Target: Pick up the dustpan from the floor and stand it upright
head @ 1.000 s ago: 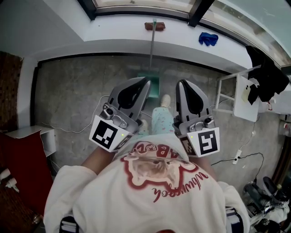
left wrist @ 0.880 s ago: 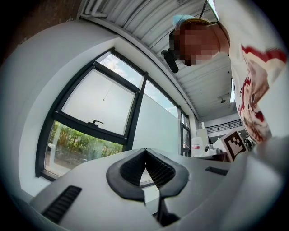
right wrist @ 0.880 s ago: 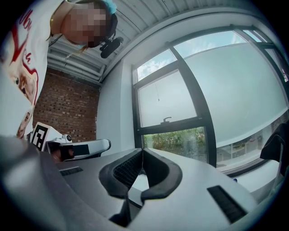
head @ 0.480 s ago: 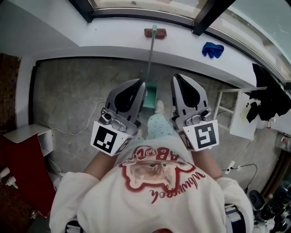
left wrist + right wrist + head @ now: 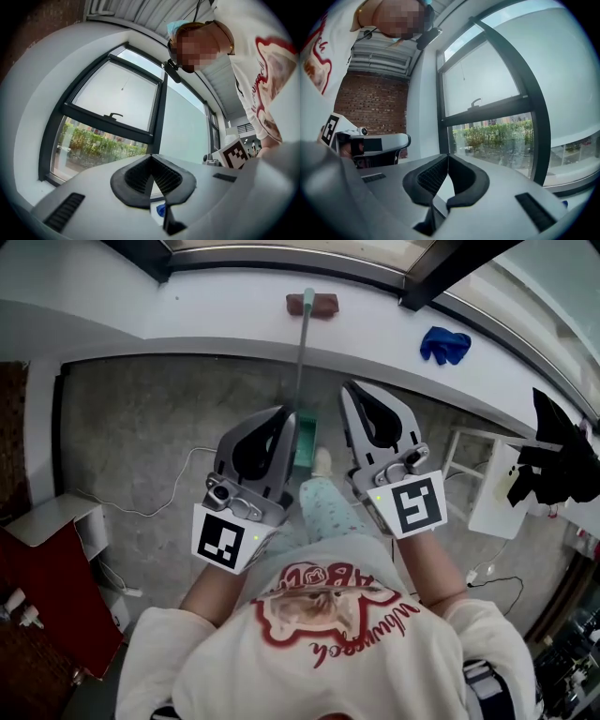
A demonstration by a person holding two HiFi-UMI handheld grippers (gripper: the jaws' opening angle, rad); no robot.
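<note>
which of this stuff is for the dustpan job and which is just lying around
For the job: dustpan, left claw, right claw, both shut and empty.
Lying about: blue cloth, brown block, white cable, black clothes.

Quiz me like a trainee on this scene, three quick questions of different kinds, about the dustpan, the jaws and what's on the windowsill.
1. True or false: the right gripper has its jaws shut on the dustpan.
2. What lies on the windowsill, to the right of the dustpan's handle in the head view? A) a blue cloth B) a red mug C) a book
3. Fill in: the dustpan's green pan rests on the ____.
Key: 1 false, its jaws are shut with nothing between them; 2 A; 3 floor.
</note>
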